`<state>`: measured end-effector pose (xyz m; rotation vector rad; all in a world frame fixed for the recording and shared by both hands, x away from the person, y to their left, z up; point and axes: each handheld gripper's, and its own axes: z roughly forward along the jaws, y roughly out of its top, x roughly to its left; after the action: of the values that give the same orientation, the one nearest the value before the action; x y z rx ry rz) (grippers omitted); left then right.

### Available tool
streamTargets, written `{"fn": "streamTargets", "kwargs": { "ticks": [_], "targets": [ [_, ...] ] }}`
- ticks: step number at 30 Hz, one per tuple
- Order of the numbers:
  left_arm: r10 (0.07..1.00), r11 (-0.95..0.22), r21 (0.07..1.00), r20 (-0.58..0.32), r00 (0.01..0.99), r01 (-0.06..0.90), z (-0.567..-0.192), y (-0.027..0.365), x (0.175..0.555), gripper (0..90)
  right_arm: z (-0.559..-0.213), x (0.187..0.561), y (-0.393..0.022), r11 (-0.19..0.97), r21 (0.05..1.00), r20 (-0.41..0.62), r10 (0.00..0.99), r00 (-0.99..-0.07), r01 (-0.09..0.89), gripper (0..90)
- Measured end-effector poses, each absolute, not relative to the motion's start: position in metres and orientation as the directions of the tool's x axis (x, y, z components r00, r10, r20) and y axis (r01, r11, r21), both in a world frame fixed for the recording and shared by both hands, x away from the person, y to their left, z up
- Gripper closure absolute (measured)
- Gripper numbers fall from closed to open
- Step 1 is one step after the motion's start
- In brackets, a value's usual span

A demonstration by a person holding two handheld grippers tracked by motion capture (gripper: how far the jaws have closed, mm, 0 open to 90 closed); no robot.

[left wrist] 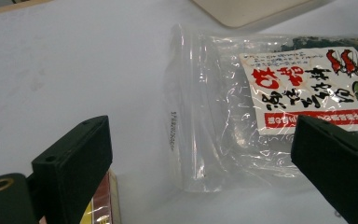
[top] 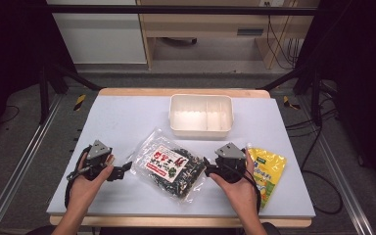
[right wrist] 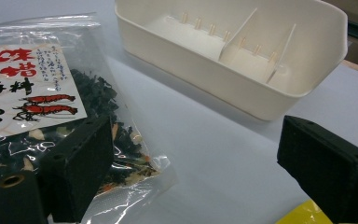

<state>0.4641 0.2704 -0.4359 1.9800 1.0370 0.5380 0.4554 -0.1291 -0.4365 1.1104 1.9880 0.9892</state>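
A clear bag of dark dried seaweed with a white and red label (top: 169,166) lies flat at the table's front middle. My left gripper (top: 124,170) rests just left of it, jaws open and pointing at its clear sealed end (left wrist: 200,116), with nothing between the pads. My right gripper (top: 207,167) sits at the bag's right edge, also open. In the right gripper view the bag (right wrist: 37,102) lies behind the left jaw. A white divided bin (top: 200,128) stands empty behind the bag, and its partitions (right wrist: 242,39) are visible.
A yellow snack bag (top: 269,169) lies under and to the right of my right hand; its corner (right wrist: 303,215) peeks in low in the right gripper view. The table's front edge (top: 176,221) is close to both wrists.
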Motion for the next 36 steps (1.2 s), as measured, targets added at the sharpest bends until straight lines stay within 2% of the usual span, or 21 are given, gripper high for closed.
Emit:
{"fn": "streamTargets", "kwargs": {
  "ticks": [7, 17, 19, 20, 23, 30, 36],
  "targets": [
    [0.832, -0.321, 0.805, -0.012, 0.554, 0.499, -0.436, 0.267, 0.460, 9.3, -0.438, 0.454, -0.124, 0.379, 0.834, -0.184, 0.875, -0.447, 0.400, 11.9],
    [0.852, -0.317, 0.776, -0.021, 0.524, 0.546, -0.444, 0.264, 0.452, 25.7, -0.440, 0.453, -0.125, 0.388, 0.827, -0.193, 0.875, -0.443, 0.406, 13.9],
    [0.854, -0.329, 0.758, -0.016, 0.520, 0.563, -0.447, 0.265, 0.453, 26.6, -0.440, 0.454, -0.124, 0.390, 0.825, -0.194, 0.875, -0.444, 0.409, 14.3],
    [0.856, -0.329, 0.755, -0.015, 0.517, 0.567, -0.448, 0.265, 0.453, 31.8, -0.441, 0.454, -0.124, 0.397, 0.822, -0.198, 0.872, -0.448, 0.409, 14.7],
    [0.856, -0.342, 0.742, -0.007, 0.517, 0.577, -0.451, 0.266, 0.455, 35.6, -0.442, 0.455, -0.123, 0.402, 0.816, -0.200, 0.870, -0.451, 0.415, 15.0],
    [0.876, -0.329, 0.731, -0.001, 0.483, 0.598, -0.456, 0.266, 0.461, 36.7, -0.443, 0.455, -0.120, 0.410, 0.809, -0.200, 0.866, -0.459, 0.420, 15.5],
    [0.882, -0.307, 0.723, -0.028, 0.470, 0.619, -0.461, 0.264, 0.467, 43.6, -0.445, 0.455, -0.118, 0.422, 0.802, -0.205, 0.859, -0.470, 0.423, 15.8]
  ]
}}
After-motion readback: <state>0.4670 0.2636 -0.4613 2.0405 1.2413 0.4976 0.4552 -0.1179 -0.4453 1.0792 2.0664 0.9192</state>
